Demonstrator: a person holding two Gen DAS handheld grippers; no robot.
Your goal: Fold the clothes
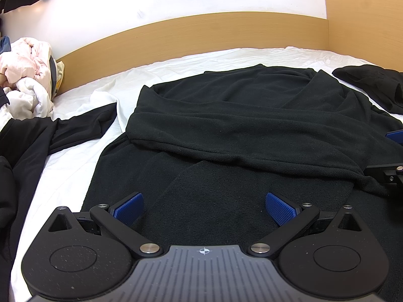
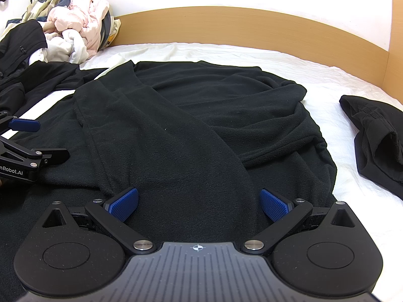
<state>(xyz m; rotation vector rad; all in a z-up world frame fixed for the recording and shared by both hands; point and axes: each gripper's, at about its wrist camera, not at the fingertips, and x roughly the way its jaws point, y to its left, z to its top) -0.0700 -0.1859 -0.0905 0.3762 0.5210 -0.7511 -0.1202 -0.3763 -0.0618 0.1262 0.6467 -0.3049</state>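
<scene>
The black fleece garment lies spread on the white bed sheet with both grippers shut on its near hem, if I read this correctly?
Not quite: both grippers are open, holding nothing. In the left wrist view the left gripper has its blue pads apart above the black fleece garment; the right wrist view shows the right gripper the same. The garment does lie on the white bed sheet.

**What I can't make out from the wrist views**

My left view cuts the right gripper (image 1: 393, 156) at the frame edge, so I can't judge its jaws there. The black fleece garment (image 1: 239, 125) hides its own lower layers under the folded-over sleeve. The second black garment (image 2: 377, 141) runs off the right edge. The clothes pile (image 2: 75, 25) is overexposed, and I can't tell its separate pieces apart.
</scene>
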